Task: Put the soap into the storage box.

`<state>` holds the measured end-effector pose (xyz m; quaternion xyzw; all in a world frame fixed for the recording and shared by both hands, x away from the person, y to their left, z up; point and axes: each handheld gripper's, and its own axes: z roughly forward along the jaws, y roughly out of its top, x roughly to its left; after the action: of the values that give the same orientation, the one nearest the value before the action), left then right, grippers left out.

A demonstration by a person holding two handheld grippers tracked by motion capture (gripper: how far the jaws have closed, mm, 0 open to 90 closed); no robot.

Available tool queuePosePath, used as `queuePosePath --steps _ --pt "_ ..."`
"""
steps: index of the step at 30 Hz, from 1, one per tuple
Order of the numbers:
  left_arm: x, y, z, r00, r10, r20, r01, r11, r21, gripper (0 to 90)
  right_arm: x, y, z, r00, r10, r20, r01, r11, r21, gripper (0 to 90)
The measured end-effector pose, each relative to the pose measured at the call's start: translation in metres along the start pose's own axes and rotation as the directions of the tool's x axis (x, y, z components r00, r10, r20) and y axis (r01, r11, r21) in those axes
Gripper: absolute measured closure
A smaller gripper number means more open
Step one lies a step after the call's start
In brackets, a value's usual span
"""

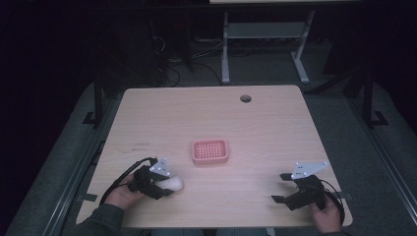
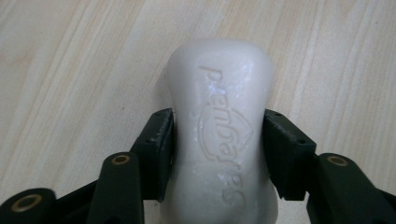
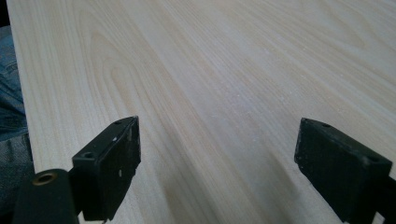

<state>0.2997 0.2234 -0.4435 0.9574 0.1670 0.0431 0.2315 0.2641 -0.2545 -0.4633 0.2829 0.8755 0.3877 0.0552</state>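
A white bar of soap (image 1: 174, 183) (image 2: 219, 93) with raised lettering lies on the wooden table near its front left. My left gripper (image 1: 164, 187) (image 2: 218, 135) is shut on it, one black pad pressed against each long side. A pink slotted soap dish (image 1: 210, 151) sits empty in the middle of the table, to the right of and beyond the soap. My right gripper (image 1: 279, 187) (image 3: 219, 163) rests low over the table's front right, jaws wide open with only bare wood between them.
The light wooden table (image 1: 206, 113) has a round cable hole (image 1: 245, 98) near its far edge. Its front edge runs close under both hands. Beyond the table, a white desk frame (image 1: 265, 44) stands on the dark floor.
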Motion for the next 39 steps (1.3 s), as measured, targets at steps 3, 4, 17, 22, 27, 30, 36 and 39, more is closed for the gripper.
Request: queuePosePath --steps 3,4,17,22,27,30,36,39 --pt "0.0002 -0.0002 -0.0003 0.9999 -0.001 0.012 0.001 1.0 0.003 48.8 -0.0002 -0.0002 -0.0008 1.0 0.0 0.001 0.0 1.0 -0.003 14.2" --pt "0.0002 -0.0003 -0.0005 0.9999 -0.001 0.013 0.0 1.0 0.004 48.9 -0.0003 -0.0003 -0.0011 1.0 -0.001 0.002 0.001 1.0 -0.004 14.1" --pt "-0.0009 -0.0004 -0.0003 0.9997 -0.023 0.011 0.023 0.9997 0.0 49.0 -0.0007 -0.001 -0.0025 1.0 -0.001 0.005 0.001 1.0 -0.008 14.2" --pt "-0.0007 -0.0005 -0.0009 0.9998 -0.018 0.007 0.018 0.9998 0.006 49.0 -0.0006 -0.001 -0.0028 1.0 0.004 0.005 -0.004 1.0 -0.008 14.2" --pt "-0.0009 0.0 -0.0022 0.9998 -0.016 0.008 0.016 0.9999 0.004 49.1 -0.0006 -0.0011 -0.0028 1.0 0.006 0.005 -0.006 1.0 -0.008 14.2" --pt "-0.001 0.0003 -0.0024 0.9998 -0.018 0.009 0.018 0.9998 0.001 49.1 -0.0007 -0.001 -0.0027 1.0 0.002 0.005 -0.002 1.0 -0.009 14.1" --pt "-0.0027 0.0029 -0.005 0.9999 -0.008 0.012 0.008 1.0 -0.001 49.1 -0.0016 -0.0017 -0.0045 0.9999 0.011 0.01 -0.011 0.9999 -0.012 14.2" --pt "-0.0019 0.0042 -0.0059 0.9999 0.004 0.014 -0.004 1.0 0.001 49.1 -0.0022 -0.0036 -0.0056 0.9998 0.016 0.013 -0.015 0.9997 -0.019 14.2"
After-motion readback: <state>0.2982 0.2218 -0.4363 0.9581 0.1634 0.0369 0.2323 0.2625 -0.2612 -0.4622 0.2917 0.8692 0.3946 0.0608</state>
